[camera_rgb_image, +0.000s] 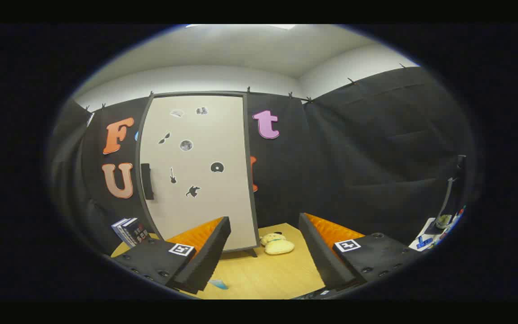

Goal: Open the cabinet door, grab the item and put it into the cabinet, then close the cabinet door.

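A tall cabinet [198, 171] stands on the wooden table [263, 274], beyond my left finger; its pale door is closed and carries several small dark stickers. A dark handle [147, 181] sits on the door's left side. A pale yellow plush toy [278, 243] lies on the table just right of the cabinet's foot, ahead of the gap between my fingers. My gripper [264, 245] is open, its fingers wide apart with nothing between them, well short of both cabinet and toy.
Some books [129, 230] lean at the cabinet's lower left. A small light blue object [218, 284] lies on the table by my left finger. At the far right a stand and small items [443, 220] sit on a white surface.
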